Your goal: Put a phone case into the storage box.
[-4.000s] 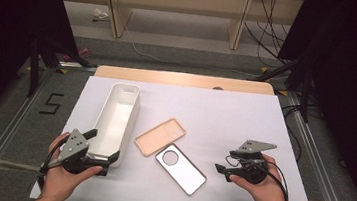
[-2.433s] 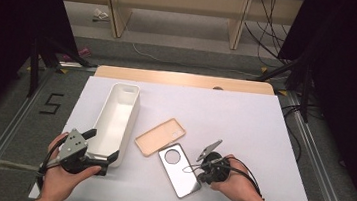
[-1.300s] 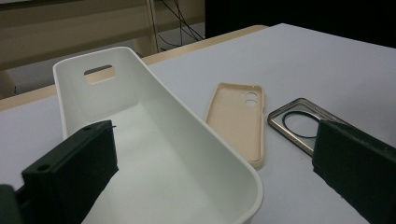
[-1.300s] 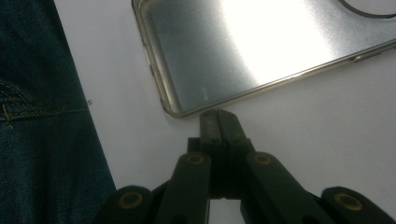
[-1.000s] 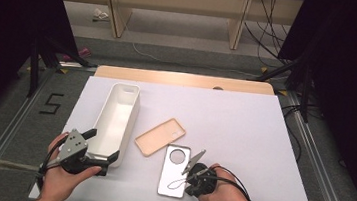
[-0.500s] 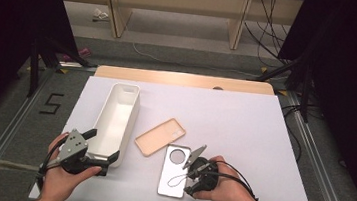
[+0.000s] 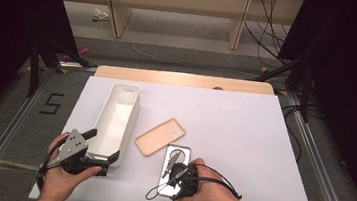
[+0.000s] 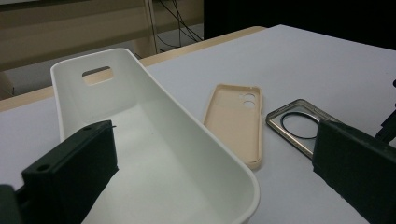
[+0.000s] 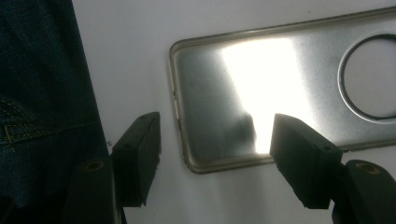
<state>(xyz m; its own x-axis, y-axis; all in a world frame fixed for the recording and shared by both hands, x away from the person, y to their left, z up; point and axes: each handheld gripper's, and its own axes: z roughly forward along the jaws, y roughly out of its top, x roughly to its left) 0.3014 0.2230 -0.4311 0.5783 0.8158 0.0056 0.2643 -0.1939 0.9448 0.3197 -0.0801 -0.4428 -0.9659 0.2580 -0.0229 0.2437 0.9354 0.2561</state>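
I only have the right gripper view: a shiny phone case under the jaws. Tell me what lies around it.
Observer: A beige phone case lies just past the shiny case, toward the table's far side, hollow side up.
Operator: Report the left gripper.
Observer: The left gripper is open astride the near end of a long white bin, one jaw inside it and one outside.
Operator: Place my gripper on the table.
Observer: The right gripper hovers at the table's near edge, over the shiny case's near end. Its jaws have just been opening, with nothing between them.
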